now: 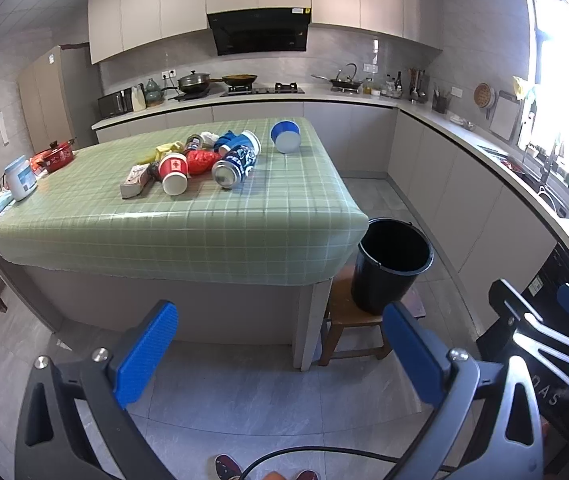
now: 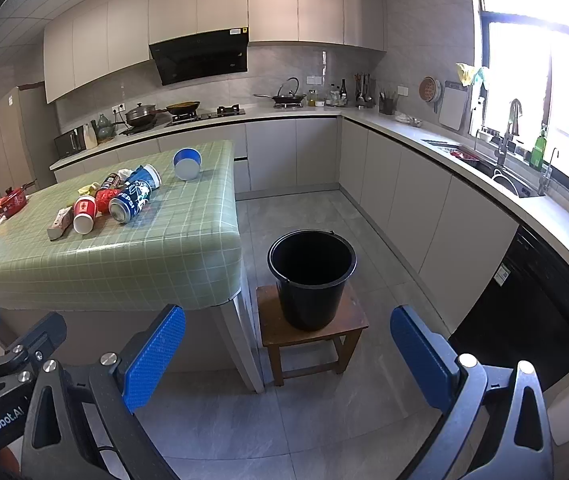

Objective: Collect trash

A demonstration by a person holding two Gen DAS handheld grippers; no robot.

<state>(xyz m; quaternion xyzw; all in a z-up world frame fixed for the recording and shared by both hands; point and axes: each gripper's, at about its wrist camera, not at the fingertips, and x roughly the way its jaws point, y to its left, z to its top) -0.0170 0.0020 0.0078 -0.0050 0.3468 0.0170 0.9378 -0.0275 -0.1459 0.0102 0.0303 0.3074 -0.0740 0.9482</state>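
Both hand-held grippers hang over the floor in front of the table (image 1: 244,216), well short of it. The left hand-held gripper (image 1: 280,348) has its blue pads spread wide apart with nothing between them; the right hand-held gripper (image 2: 288,348) is spread the same way, also holding nothing.

The trash lies in a heap on the table's green checked cloth: a blue soda can (image 1: 236,166) on its side, a red paper cup (image 1: 174,173) tipped over just left of it, and a small carton (image 1: 135,181) further left. A blue bowl (image 1: 285,137) lies apart, toward the table's far right edge.

A black bucket (image 2: 311,280) stands on a wooden stool (image 2: 312,336) just beside the table's near right corner.
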